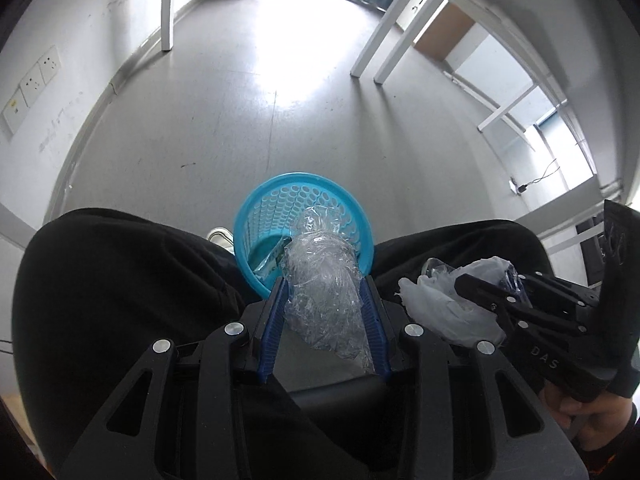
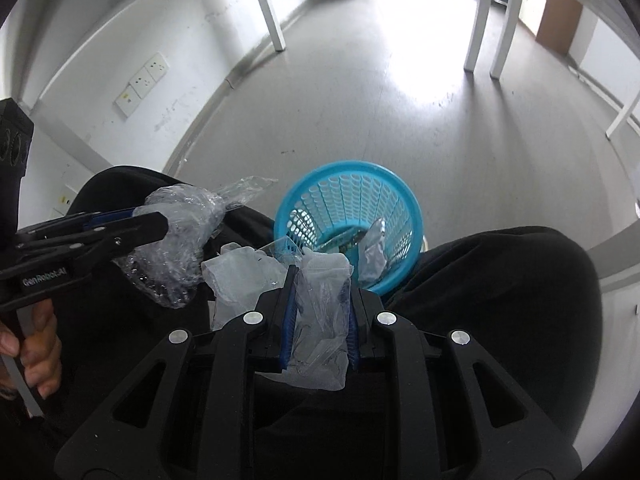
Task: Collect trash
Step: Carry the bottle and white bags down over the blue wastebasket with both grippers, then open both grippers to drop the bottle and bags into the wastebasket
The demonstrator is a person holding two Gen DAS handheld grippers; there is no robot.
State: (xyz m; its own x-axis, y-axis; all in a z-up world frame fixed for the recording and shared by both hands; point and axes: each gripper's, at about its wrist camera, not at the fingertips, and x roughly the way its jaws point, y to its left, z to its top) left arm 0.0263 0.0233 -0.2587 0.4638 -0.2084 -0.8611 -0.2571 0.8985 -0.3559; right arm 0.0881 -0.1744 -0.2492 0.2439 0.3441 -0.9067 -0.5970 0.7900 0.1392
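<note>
While the blue basket (image 1: 304,236) sits on the floor between the person's black-trousered knees (image 1: 120,300), just past both sets of fingers, it holds a dark flat wrapper (image 2: 340,242) at the bottom and a silvery crumpled piece (image 2: 374,254) against its perforated wall. Left gripper (image 1: 326,284) points steeply down, blue fingers (image 1: 276,316) pinching a crumpled clear plastic wad (image 1: 324,292); the wad's far end overlaps the basket's near rim. Right gripper (image 2: 320,276) also angled steeply down, its fingers (image 2: 290,312) clamped on a clear plastic bag (image 2: 320,312) that spills out past the tips and to their left. Bag's front edge is near the basket rim; whether it touches, cannot tell. In the right wrist view the left gripper comes in from the left, a hand (image 2: 38,348) wrapped round its handle. In the left wrist view the right gripper enters from the right with its bag. A light shoe (image 1: 220,236) shows just left of the basket. Beyond the fingers: bare grey floor (image 1: 240,128), white table legs (image 1: 384,36), wall sockets (image 1: 32,84) far left. Knees crowd both sides of the basket.
</note>
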